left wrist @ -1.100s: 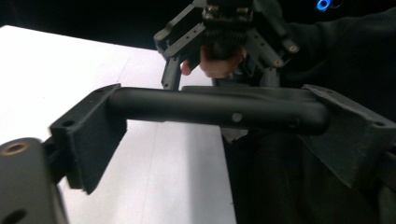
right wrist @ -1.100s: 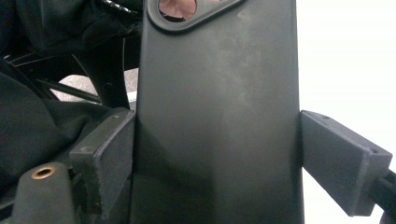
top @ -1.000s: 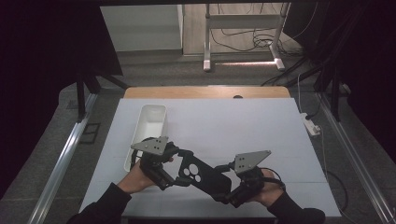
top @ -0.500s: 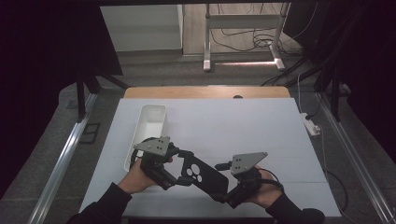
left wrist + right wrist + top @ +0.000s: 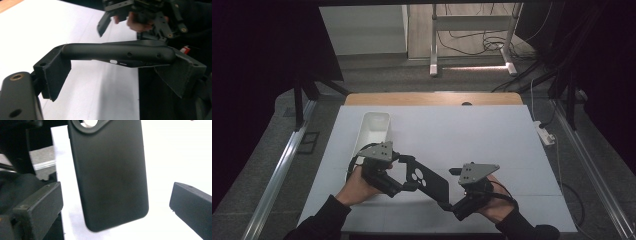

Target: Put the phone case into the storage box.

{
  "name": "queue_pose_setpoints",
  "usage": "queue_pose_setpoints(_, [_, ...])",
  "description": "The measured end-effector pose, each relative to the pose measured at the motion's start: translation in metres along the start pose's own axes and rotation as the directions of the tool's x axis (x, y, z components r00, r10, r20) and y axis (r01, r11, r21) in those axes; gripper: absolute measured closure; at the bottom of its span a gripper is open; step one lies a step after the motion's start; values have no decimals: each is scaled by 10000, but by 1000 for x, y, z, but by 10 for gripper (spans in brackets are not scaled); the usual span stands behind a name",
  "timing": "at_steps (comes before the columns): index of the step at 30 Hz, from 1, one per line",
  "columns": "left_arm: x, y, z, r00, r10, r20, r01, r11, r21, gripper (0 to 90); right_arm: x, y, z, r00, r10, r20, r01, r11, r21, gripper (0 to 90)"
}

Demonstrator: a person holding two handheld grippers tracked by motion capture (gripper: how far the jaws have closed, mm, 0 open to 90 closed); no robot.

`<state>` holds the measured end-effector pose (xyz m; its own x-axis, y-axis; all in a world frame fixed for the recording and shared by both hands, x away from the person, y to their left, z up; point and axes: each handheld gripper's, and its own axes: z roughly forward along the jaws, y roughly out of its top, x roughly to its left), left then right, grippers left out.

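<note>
Holding a black phone case (image 5: pixel 424 179) above the near part of the white worktop (image 5: pixel 472 135), the left gripper (image 5: pixel 120 56) has its fingers (image 5: pixel 53 72) pinching the case across its camera-cutout end. In the left gripper view a side edge of the case, with button holes, spans from one finger to the other.

Case long axis runs from the left gripper down toward the near right, its free end pointing at the right gripper (image 5: pixel 462 200). In the right gripper view the fingers (image 5: pixel 37 205) stand spread, with the case's plain back between them and touching neither. Judgement: the right gripper is the one placed to take the free end, by closing across the case's width.

White tray (image 5: pixel 374 131) sits far left on the worktop, beyond the left hand (image 5: pixel 357 186).

Small pale marking on the case edge; too small to read. No brand legible.
</note>
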<state>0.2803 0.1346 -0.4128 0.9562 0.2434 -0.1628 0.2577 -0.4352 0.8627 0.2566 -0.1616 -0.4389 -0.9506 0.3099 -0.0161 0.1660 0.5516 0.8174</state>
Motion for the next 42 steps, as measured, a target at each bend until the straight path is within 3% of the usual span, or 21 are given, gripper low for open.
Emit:
queue_pose_setpoints(5, [5,3,-1,9966,-410,-712,424,9989,187,152,-2,-1,1,9956,142,931,-161,9997,192,0])
queue_pose_setpoints(17, [14,10,3,9753,-1372,-1730,1431,9895,218,151,-4,-1,3,9811,780,1772,-845,9960,294,0])
queue_pose_setpoints(21, [14,13,7,9689,-1595,-1889,1666,9858,223,151,-2,-1,5,9773,859,1934,-938,9951,320,0])
queue_pose_setpoints(24, [14,16,9,9624,-1804,-2031,1879,9820,185,151,0,-1,8,9676,865,2372,-981,9945,374,0])
queue_pose_setpoints(28, [11,19,13,9563,-1987,-2145,2065,9783,144,151,1,1,10,9620,996,2541,-1152,9922,470,0])
queue_pose_setpoints(32, [9,19,16,9495,-2223,-2214,2296,9733,75,151,2,3,15,9505,1182,2872,-1411,9881,605,0])
queue_pose_setpoints(37, [5,20,17,9436,-2504,-2167,2550,9669,-70,151,2,5,20,9429,1251,3085,-1564,9846,785,0])
queue_pose_setpoints(42, [1,24,17,9449,-2501,-2113,2532,9673,-124,151,2,6,26,9409,1160,3182,-1536,9835,956,16])
